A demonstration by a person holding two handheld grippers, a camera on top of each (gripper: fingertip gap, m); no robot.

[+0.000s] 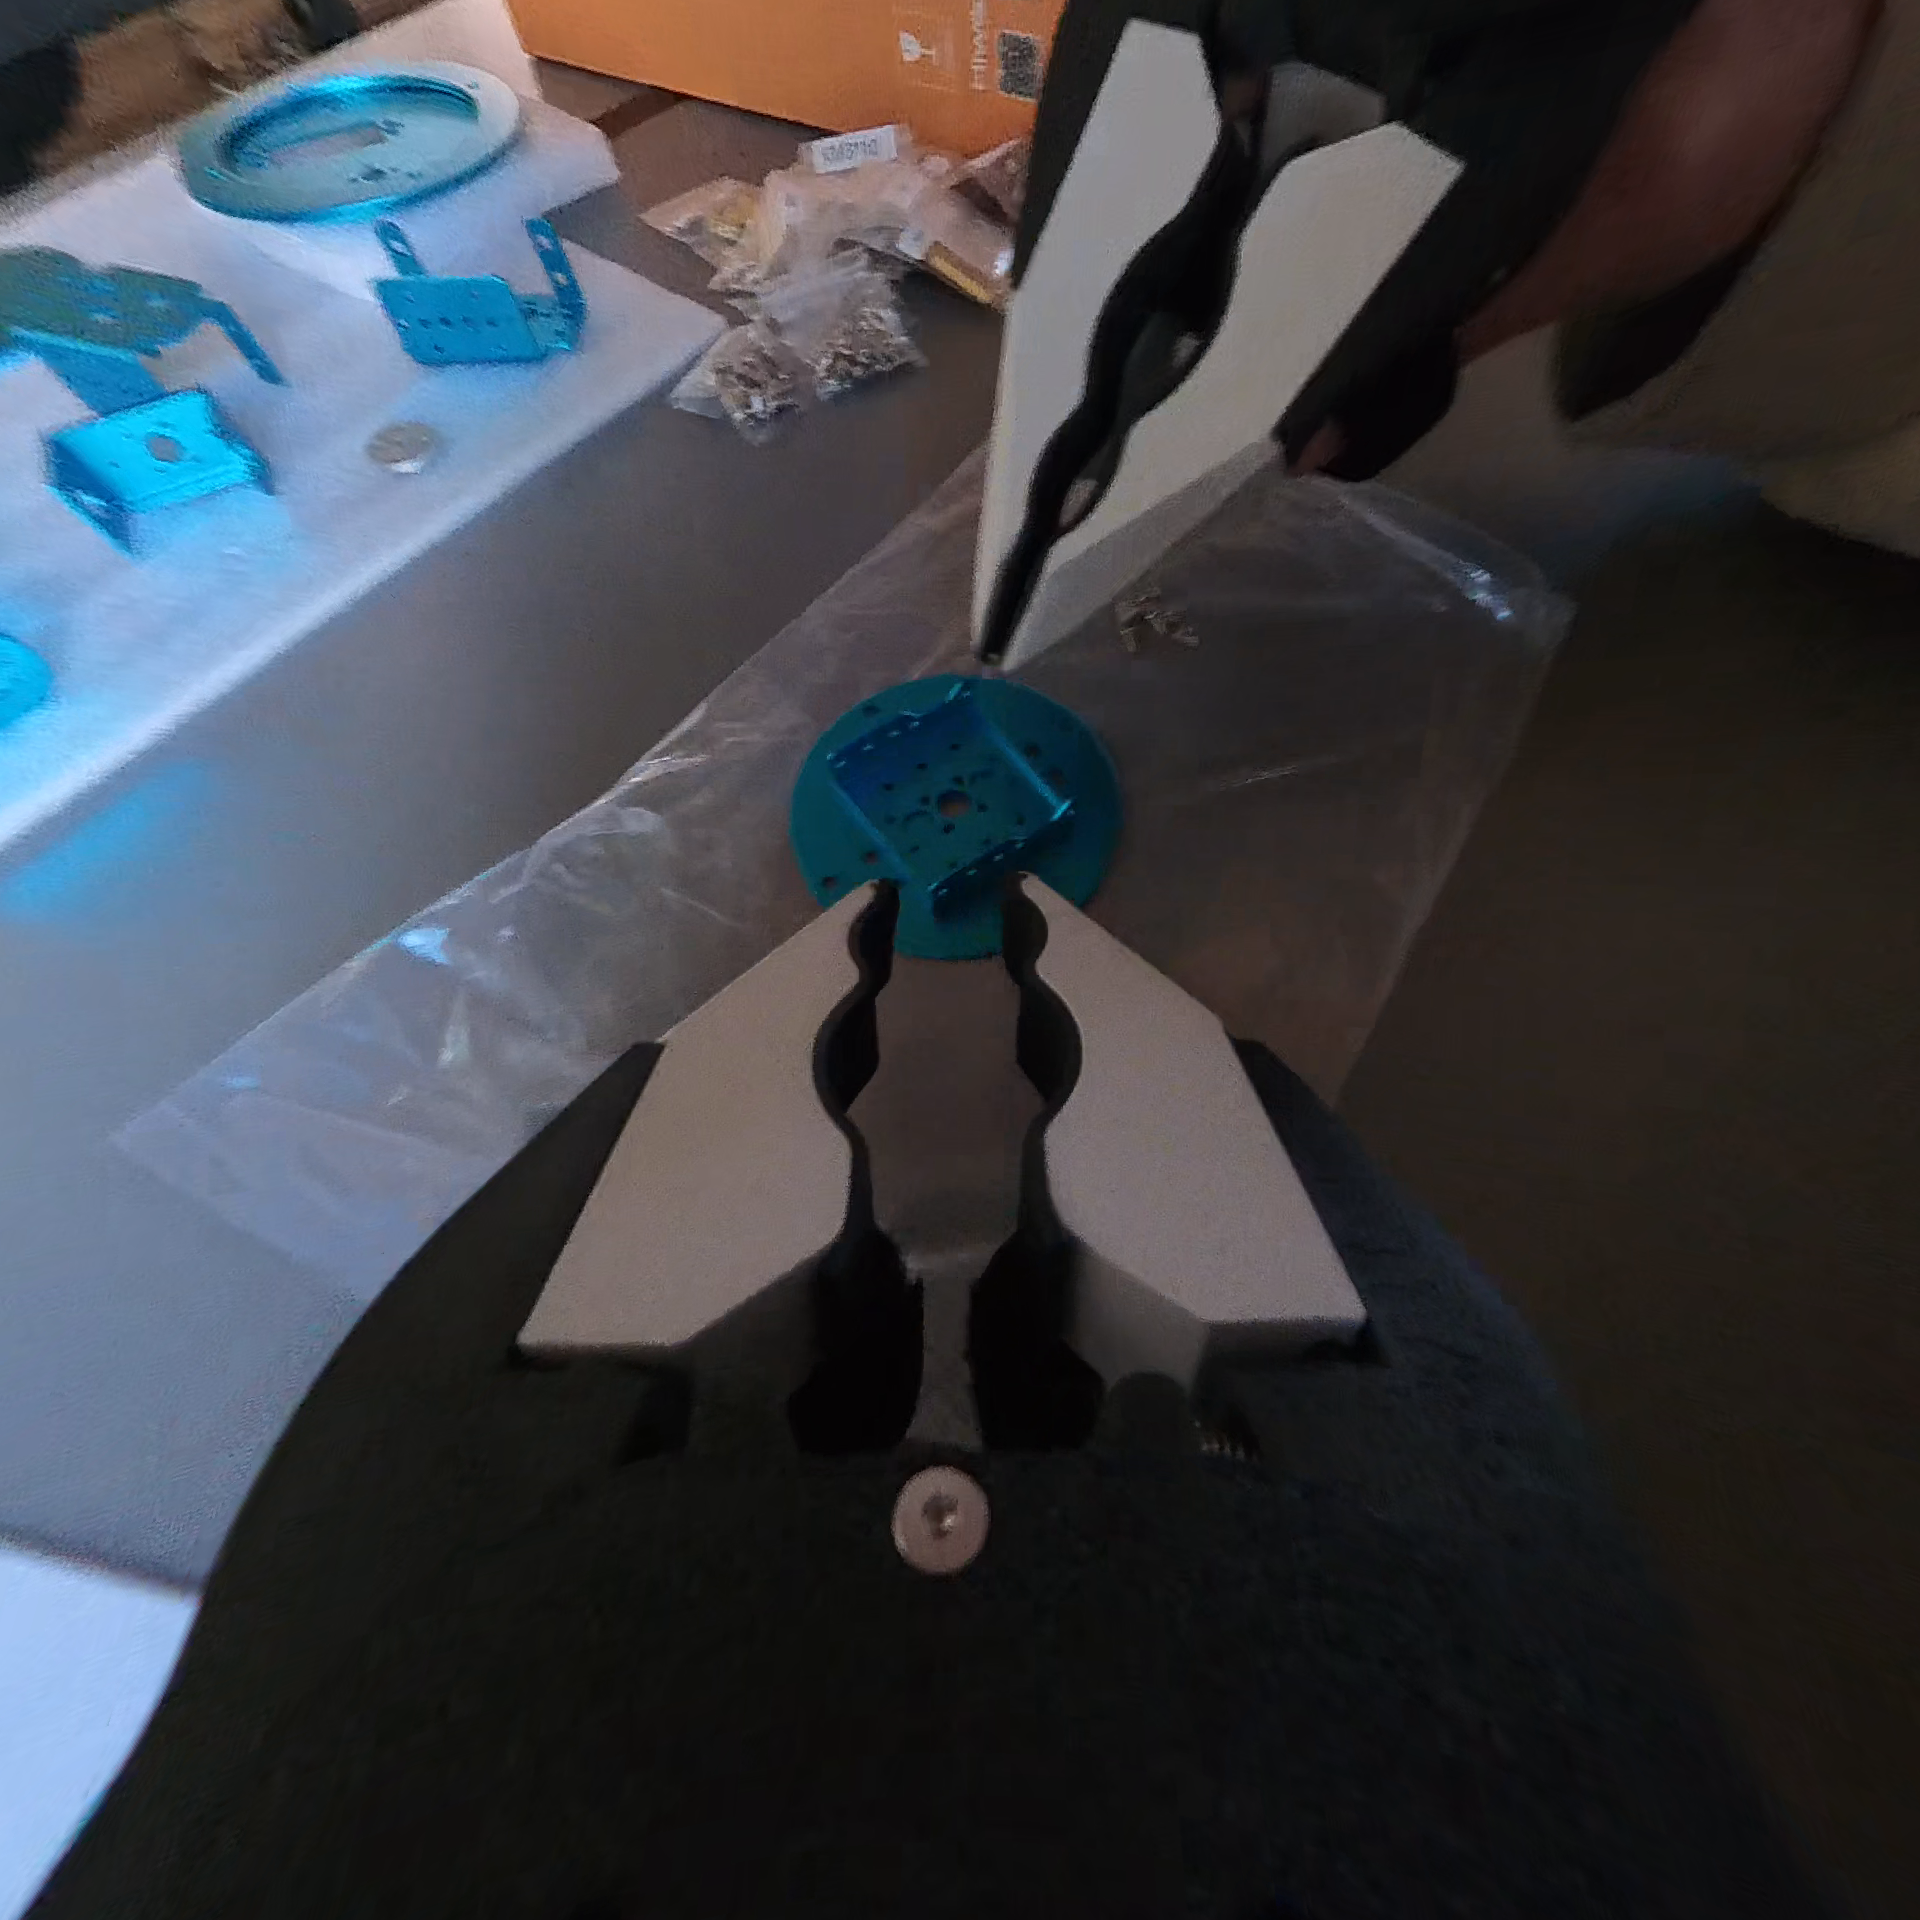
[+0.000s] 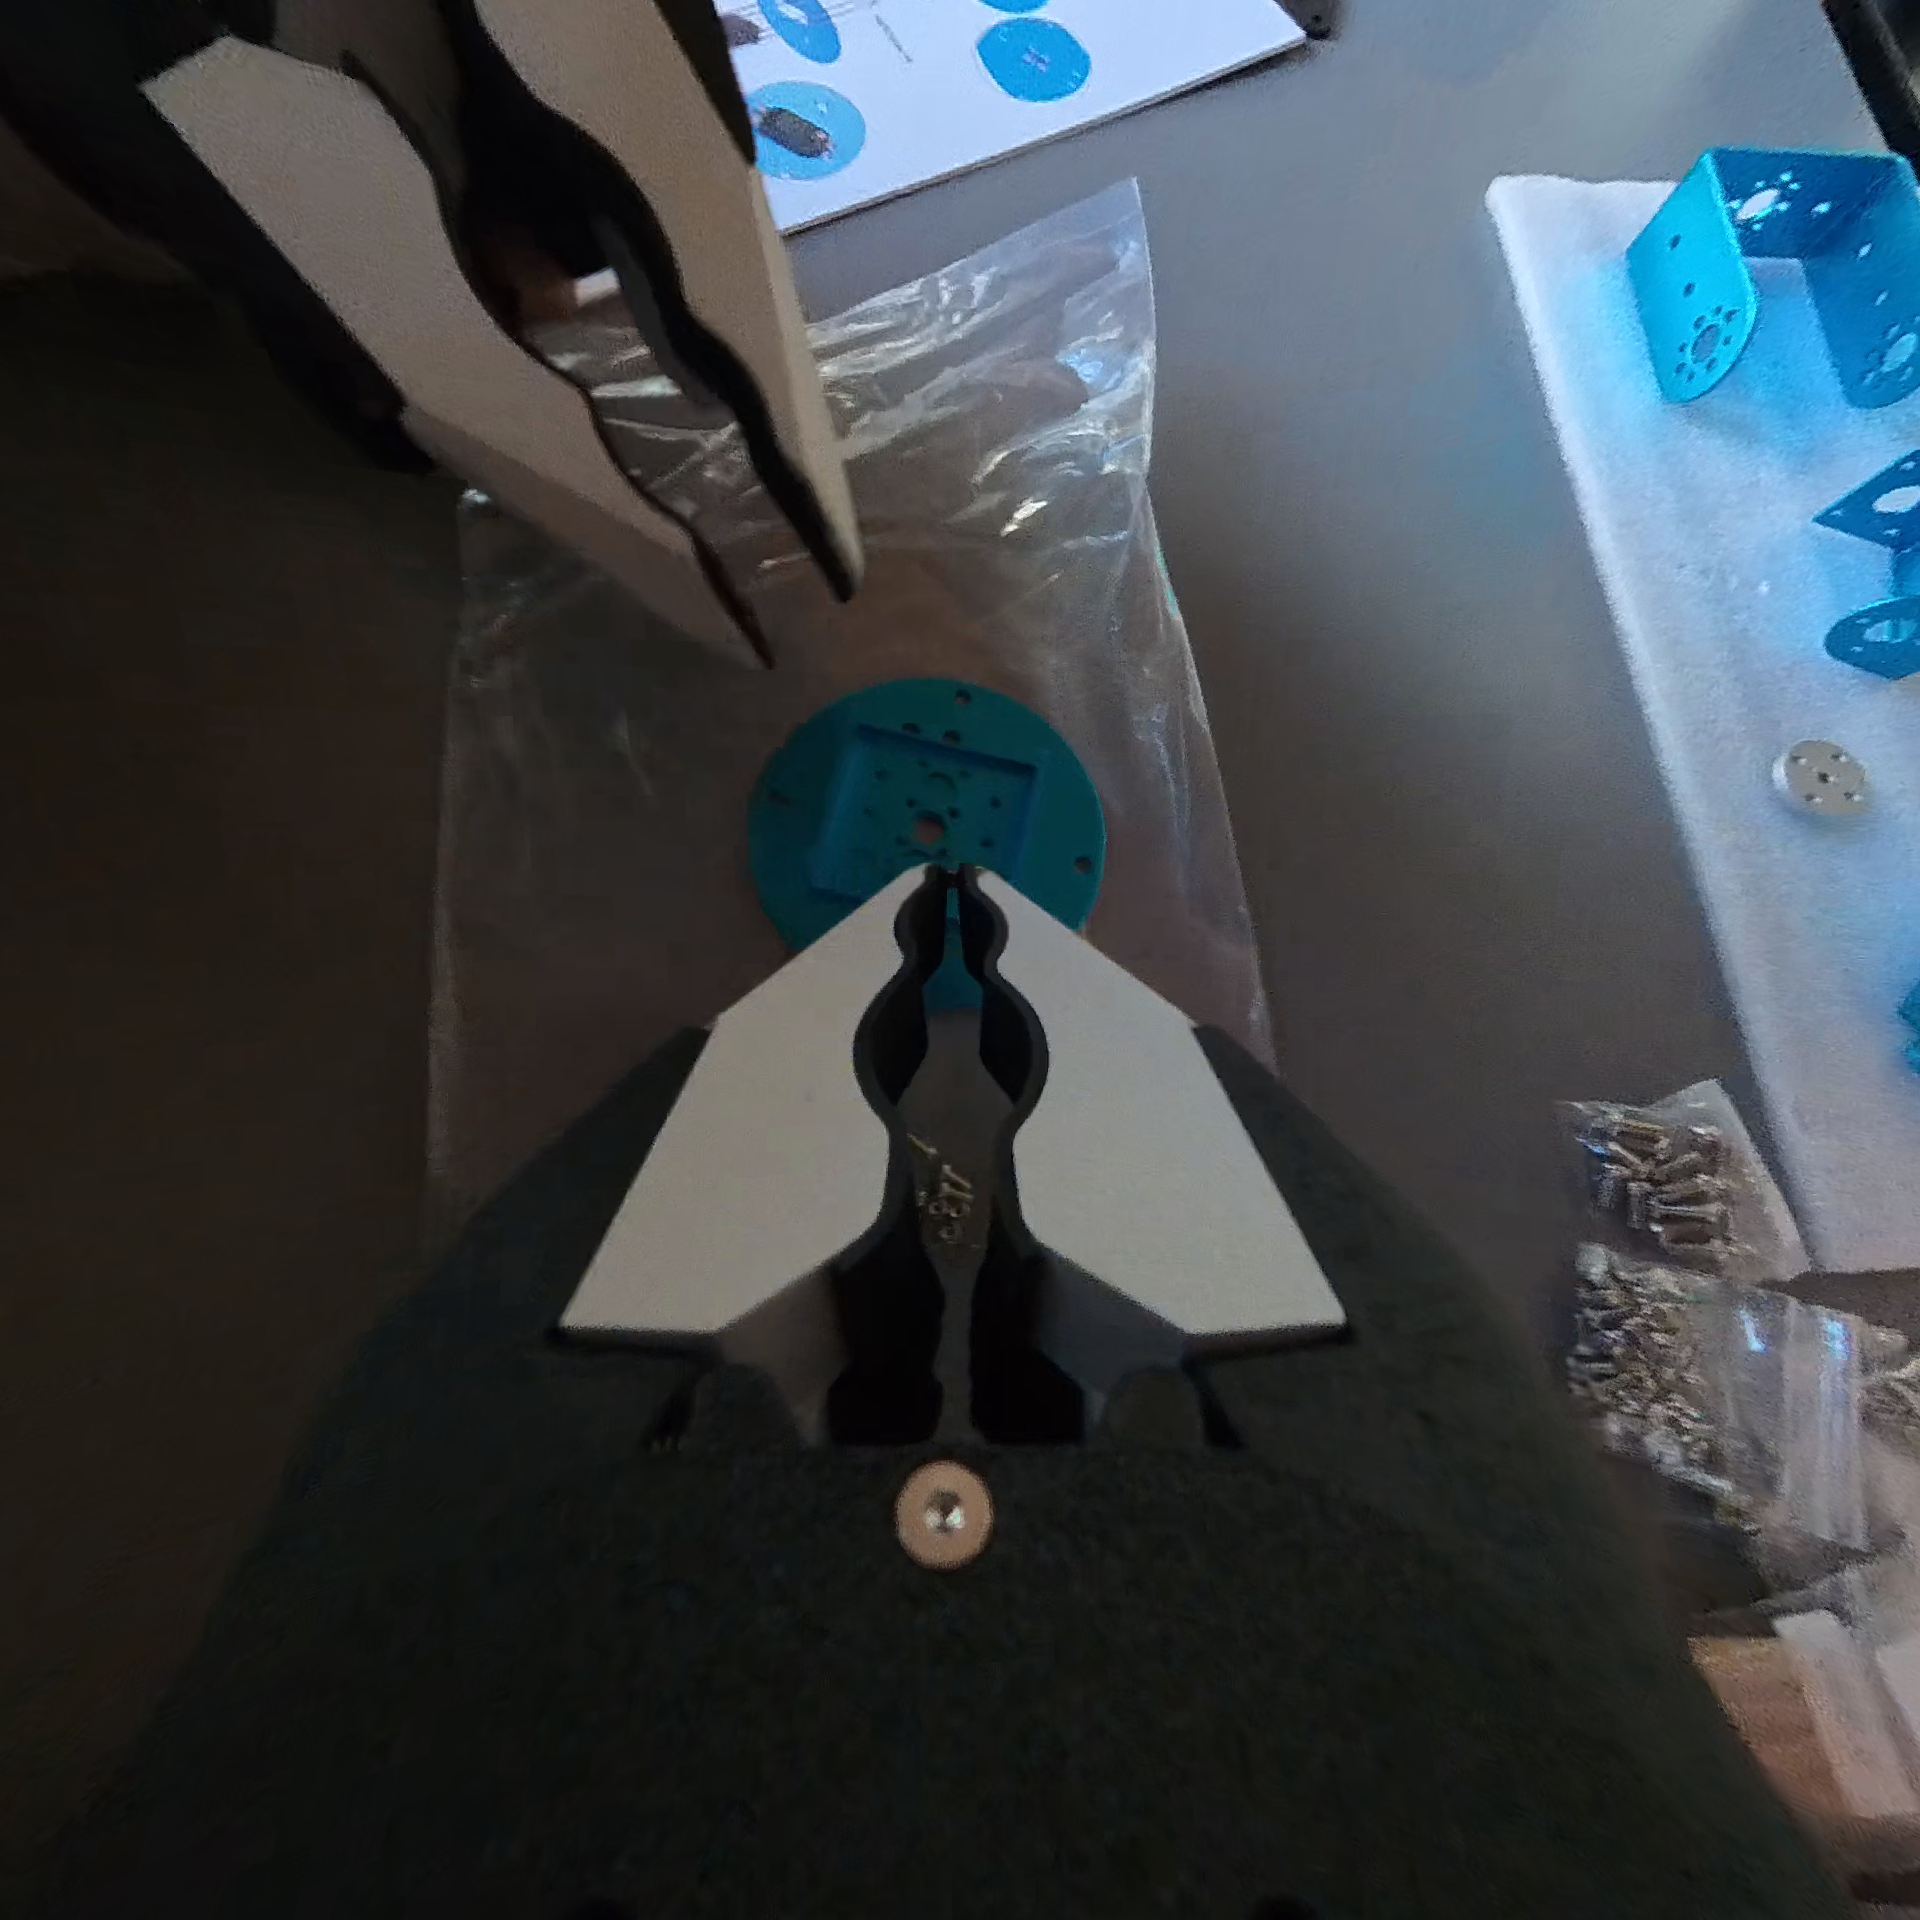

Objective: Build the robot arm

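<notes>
A blue metal disc with a square U-shaped bracket on it lies on a clear plastic bag on the dark table. My left gripper is open, its tips at the near edge of the disc on either side of the bracket's corner. My right gripper comes down from the far side, tips shut just above the disc's far edge. In the right wrist view the right gripper is shut over the bracket on the disc. I cannot tell whether something tiny is pinched. The left gripper hangs open beyond the disc.
A white foam sheet holds blue brackets, a blue ring and a silver hub. Bags of screws and a cardboard box lie behind. Loose screws sit on the bag. A printed sheet lies far off. The grippers' ends are close to 6 centimeters from one another. From either gripper's tips it is about 4 centimeters to the blue metal disc. Seen from the right wrist view as well.
</notes>
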